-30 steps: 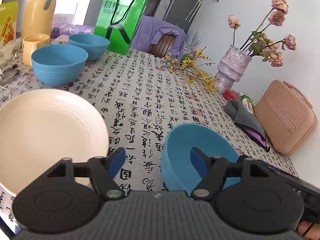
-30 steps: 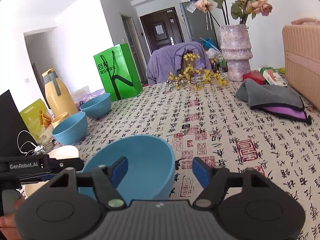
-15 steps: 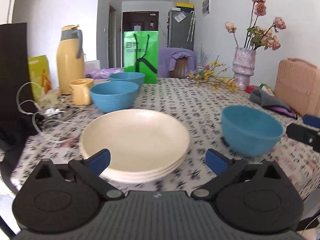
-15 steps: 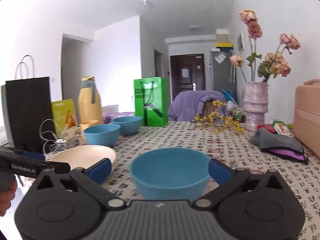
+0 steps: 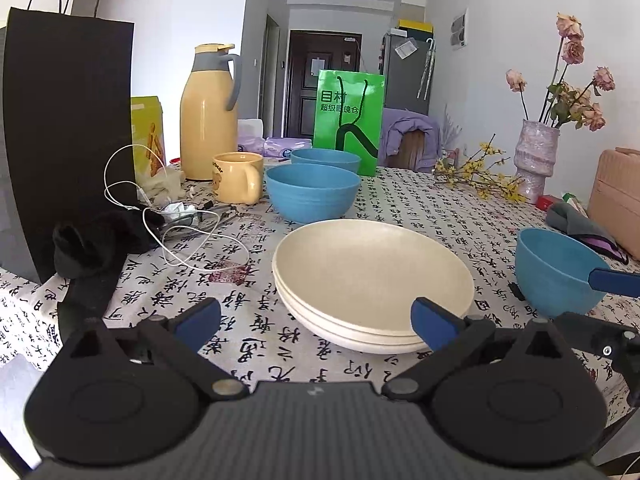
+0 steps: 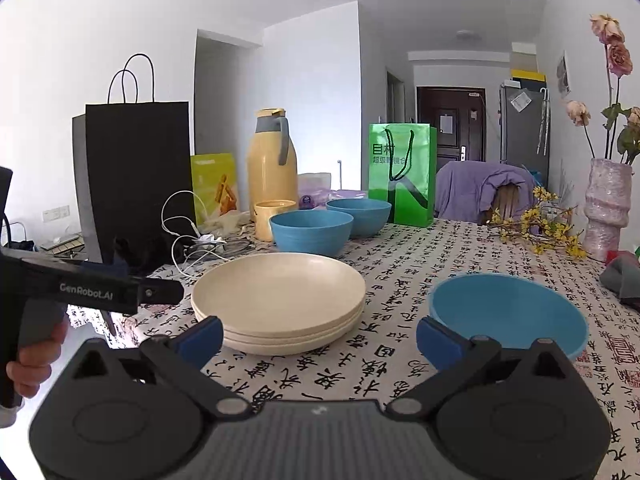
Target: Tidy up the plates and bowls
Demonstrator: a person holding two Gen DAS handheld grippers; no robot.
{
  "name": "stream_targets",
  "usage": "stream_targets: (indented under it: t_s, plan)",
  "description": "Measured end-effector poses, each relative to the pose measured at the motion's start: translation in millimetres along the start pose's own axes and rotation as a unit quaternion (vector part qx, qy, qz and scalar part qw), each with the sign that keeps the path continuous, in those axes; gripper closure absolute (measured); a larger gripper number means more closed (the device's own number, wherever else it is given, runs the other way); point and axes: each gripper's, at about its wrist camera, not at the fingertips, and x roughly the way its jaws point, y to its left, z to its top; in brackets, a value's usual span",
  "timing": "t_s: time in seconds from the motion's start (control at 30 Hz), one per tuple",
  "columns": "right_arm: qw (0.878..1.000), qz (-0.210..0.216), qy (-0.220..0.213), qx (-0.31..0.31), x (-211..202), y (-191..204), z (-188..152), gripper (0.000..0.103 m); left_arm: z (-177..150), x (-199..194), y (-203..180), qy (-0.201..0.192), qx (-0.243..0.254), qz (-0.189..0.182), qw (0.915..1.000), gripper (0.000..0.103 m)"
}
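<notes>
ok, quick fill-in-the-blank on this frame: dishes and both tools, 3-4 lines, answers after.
1. The cream plates sit in a stack of ____.
2. There are ____ blue bowls on the table in all.
3. The near bowl stands ____ the plates, not touching them.
4. The left tool and right tool are both ____ and hold nothing.

Missing words: three; three; beside; open

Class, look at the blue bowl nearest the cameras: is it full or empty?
Empty. The near blue bowl stands upright on the tablecloth, and its bare blue inside shows nothing in it.
</notes>
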Motion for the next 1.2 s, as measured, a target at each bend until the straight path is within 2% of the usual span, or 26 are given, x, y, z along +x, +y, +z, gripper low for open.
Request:
stream_targets:
  t_s: [0.1,0.27,0.4,0.5,0.6,0.67,0.77,0.83,0.97,1.03,1.1,1.17,1.2]
  plan:
    - [1.000,0.003,0.002,0.007,9,1,6,0.000,3,6,6,0.004,-0.002,0.001,1.0000,0.000]
    - [0.999,0.000,0.014,0.035,31,-2,25,0.002,24,29,15,0.037,0.005,0.014,0.9992,0.000]
    - [0.997,0.009,0.035,0.067,58,-15,54,0.006,56,50,32,0.036,-0.026,0.007,0.9990,0.000]
    - [0.992,0.025,0.061,0.104,89,-30,82,0.007,86,74,51,0.049,-0.068,0.006,0.9965,0.000]
    - [0.984,0.048,0.087,0.148,121,-45,104,0.009,115,103,71,0.068,-0.113,-0.022,0.9910,0.000]
    - [0.978,0.060,0.107,0.169,144,-52,117,0.009,131,122,79,0.081,-0.124,-0.041,0.9881,0.000]
    - [0.977,0.059,0.127,0.162,180,-54,137,0.009,152,157,87,0.101,-0.132,-0.070,0.9836,0.000]
    - [0.977,0.063,0.139,0.150,204,-53,149,0.010,162,178,90,0.111,-0.135,-0.067,0.9822,0.001]
    - [0.962,0.076,0.183,0.188,258,-62,168,0.011,177,222,94,0.120,-0.106,-0.089,0.9831,0.006]
    - [0.952,0.074,0.208,0.211,286,-67,172,0.016,181,248,94,0.139,-0.082,-0.098,0.9821,0.013]
    - [0.952,0.055,0.219,0.206,310,-69,173,0.020,184,269,96,0.147,-0.061,-0.101,0.9821,0.017]
    - [0.955,0.036,0.230,0.183,331,-66,169,0.022,186,291,100,0.170,-0.060,-0.114,0.9770,0.023]
    - [0.954,0.028,0.239,0.179,340,-66,167,0.028,186,303,103,0.185,-0.058,-0.126,0.9729,0.026]
